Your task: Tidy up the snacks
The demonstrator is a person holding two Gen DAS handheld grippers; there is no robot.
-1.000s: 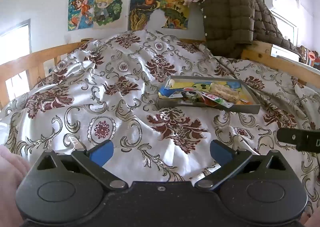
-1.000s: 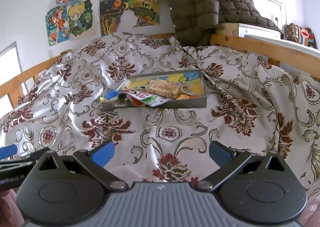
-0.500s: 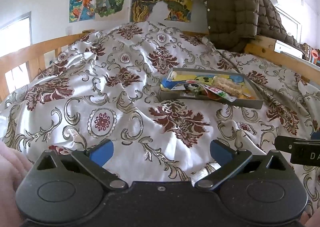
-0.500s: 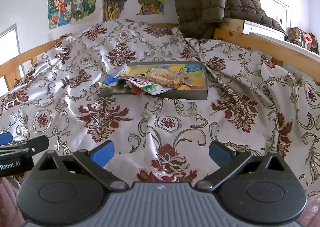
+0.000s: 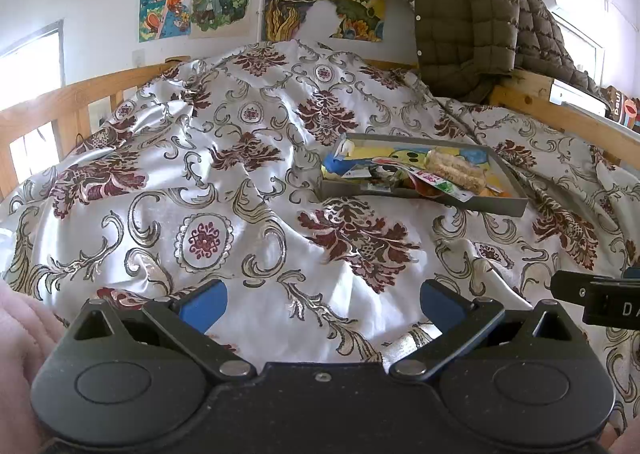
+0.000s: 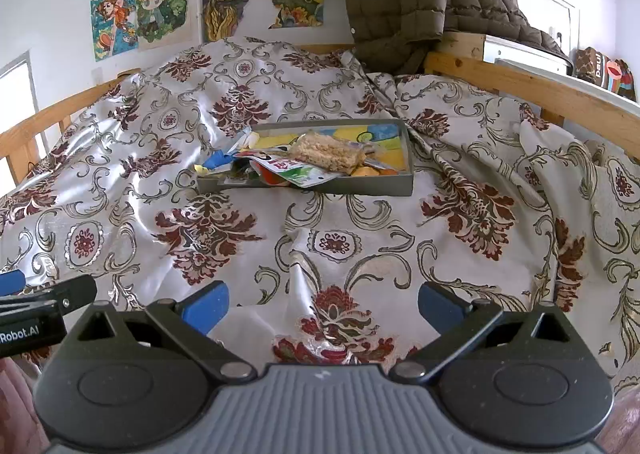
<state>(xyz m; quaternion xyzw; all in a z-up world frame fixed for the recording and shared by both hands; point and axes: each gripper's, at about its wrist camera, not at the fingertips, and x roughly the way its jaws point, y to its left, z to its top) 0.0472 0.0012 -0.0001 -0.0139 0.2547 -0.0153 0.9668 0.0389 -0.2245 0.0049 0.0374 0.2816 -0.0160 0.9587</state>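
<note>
A: Where do the two views sit?
B: Each looks low along its own jaws, across the bed (image 5: 240, 182), toward the poster wall (image 6: 160, 10).
A: What do they share?
B: The snack tray (image 5: 505, 207) (image 6: 372, 187), well ahead of both; nearer centre in the right view.

Both views dipped then rose — snack tray (image 5: 496, 207) seemingly slightly nearer.

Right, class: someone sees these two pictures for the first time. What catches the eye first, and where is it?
First the shiny floral bedspread that fills the middle of both views. On it, past the open grippers, lies a grey tray heaped with snacks, a rice bar on top. Behind, bright cartoon posters hang on the wall and a brown jacket is draped over the bed's far right corner.
</note>
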